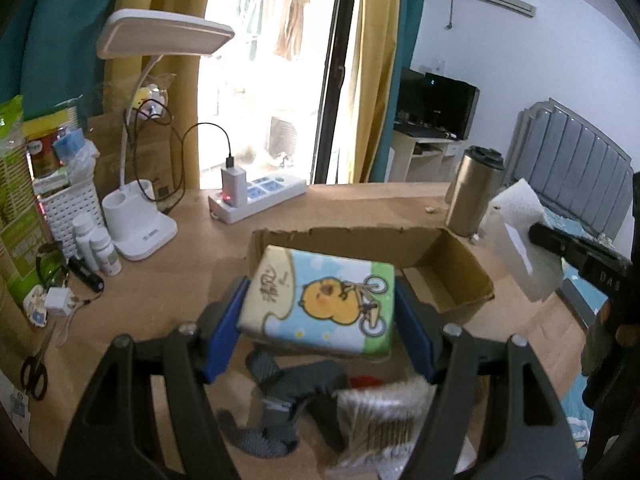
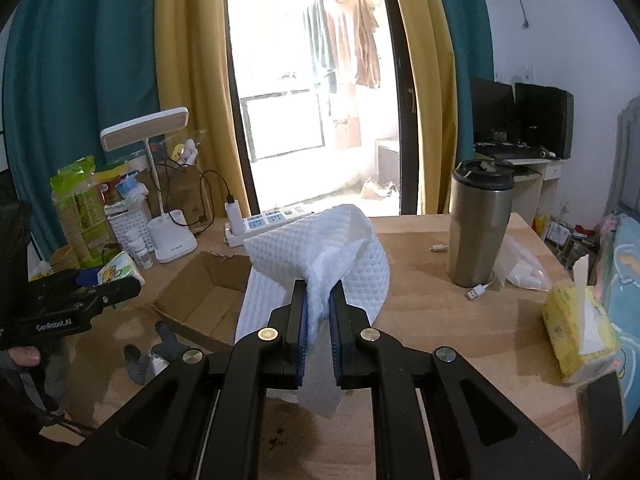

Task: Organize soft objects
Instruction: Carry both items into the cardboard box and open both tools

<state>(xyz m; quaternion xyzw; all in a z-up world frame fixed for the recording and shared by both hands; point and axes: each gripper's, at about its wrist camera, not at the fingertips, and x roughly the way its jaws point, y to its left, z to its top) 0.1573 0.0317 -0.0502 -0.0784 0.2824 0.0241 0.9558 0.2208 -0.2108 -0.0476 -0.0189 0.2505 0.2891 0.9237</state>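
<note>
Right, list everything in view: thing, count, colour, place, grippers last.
tissue pack: one, cartoon chick print, held above the box
white cloth: one, held aloft
cardboard box: one, brown, empty, mid-table
steel tumbler: one, silver, right of box
desk lamp: one, white, back left
power strip: one, white, back edge
yellow tissue pack: one, table's right
left gripper: closed on tissue pack
right gripper: pinching white cloth

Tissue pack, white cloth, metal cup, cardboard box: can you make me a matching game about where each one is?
Things:
1 tissue pack
2 white cloth
3 metal cup
4 cardboard box

Places:
A standing on the table
B pinched in the right hand-held gripper
C lying open on the table
D clamped in the left hand-held gripper

Pairs: 1-D, 2-B, 3-A, 4-C
</note>
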